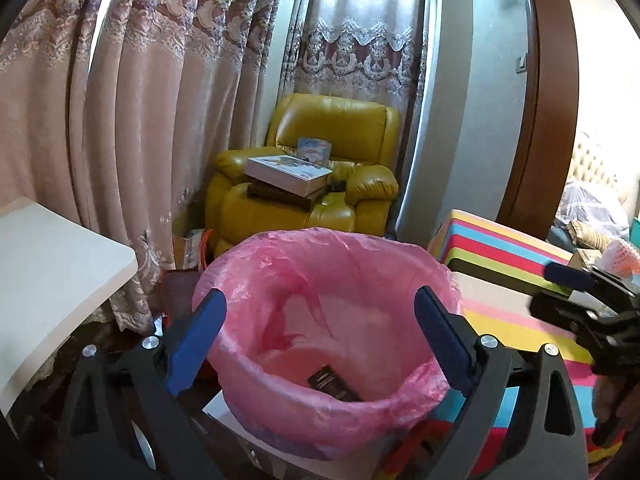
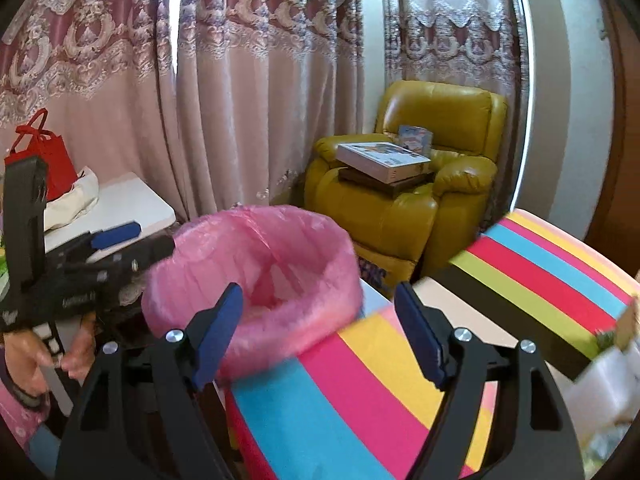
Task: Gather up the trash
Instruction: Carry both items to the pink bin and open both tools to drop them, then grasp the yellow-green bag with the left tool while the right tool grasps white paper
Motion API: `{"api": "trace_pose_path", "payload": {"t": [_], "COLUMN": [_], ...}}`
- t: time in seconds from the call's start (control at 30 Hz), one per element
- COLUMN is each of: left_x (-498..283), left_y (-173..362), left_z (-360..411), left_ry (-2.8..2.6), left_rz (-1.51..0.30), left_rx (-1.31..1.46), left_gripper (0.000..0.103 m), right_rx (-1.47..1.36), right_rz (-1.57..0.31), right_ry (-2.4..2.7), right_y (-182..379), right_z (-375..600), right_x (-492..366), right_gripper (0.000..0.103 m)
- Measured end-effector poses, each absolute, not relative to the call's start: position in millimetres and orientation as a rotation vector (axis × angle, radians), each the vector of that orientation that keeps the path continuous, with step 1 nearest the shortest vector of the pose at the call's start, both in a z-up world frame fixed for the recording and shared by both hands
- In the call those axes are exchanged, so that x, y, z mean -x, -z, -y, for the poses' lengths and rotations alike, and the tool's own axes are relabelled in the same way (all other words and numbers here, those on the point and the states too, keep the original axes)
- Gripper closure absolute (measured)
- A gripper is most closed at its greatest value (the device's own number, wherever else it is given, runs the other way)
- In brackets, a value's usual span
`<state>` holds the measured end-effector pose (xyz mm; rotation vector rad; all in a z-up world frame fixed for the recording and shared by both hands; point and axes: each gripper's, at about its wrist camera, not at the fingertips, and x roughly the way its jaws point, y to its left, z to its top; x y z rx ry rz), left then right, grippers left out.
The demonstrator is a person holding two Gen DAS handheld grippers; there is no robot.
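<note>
At far left: white surface (image 2: 120, 204) by the curtain (image 2: 248, 92), carrying a red bag (image 2: 44, 160) and a cream cloth bag (image 2: 76, 196).
Left tongs (image 1: 320, 320): spread wide, nothing between the blue pads — hovering right over the mouth of the bin.
Bin (image 1: 320, 320): lined with a pink bag, standing off the left edge of the striped surface (image 2: 360, 400); one dark wrapper (image 1: 334, 386) lies flat at the bottom — the only trash seen inside.
Right tongs (image 2: 320, 332): also spread and empty, above the striped surface's left edge, just beside the bin.
Far right corner: a pale netted wad (image 1: 622, 258) and a tan box (image 1: 584, 258) on the striped surface past the right tongs, possibly further trash; too small to be sure.
Background: yellow armchair (image 1: 312, 184) with boxes stacked on its seat.
Step in hand: judged as between drops — both tongs free at the bin.
Next move calls for: swinging a set of tongs toward a loose item, pinching it lightly, and carrying it over the pink rim.
Writing: pale print on the wrapper and on the left tongs' body, both unreadable.
</note>
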<state>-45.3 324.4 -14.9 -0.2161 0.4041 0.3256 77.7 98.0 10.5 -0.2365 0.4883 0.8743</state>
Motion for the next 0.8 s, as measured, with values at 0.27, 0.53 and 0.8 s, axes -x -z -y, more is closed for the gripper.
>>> {"api": "trace_pose_path", "payload": {"t": [0.27,0.53,0.8], "left_x": [41.4,15.9,0.1], "left_y": [18.7,30.2,35.5], "left_z": [-272.3,-190.5,-115.0], "left_ry": [-0.252,-0.065,0.066], "left_rz": [-0.420,-0.486,-0.490], "left_rx": [0.234,0.175,0.105], "left_gripper": [0.014,0.014,0.014], "right_rx": [0.190,0.115,0.001], "right_rz": [-0.480,-0.467,-0.444], "right_ry": [-0.735,-0.550,-0.342], "right_y": [0.6,2.6,5.4], "right_z": [-10.8,79.6,177.9], "right_x": [-59.8,-56.4,-55.3], "right_gripper": [0.022,0.022,0.022]}}
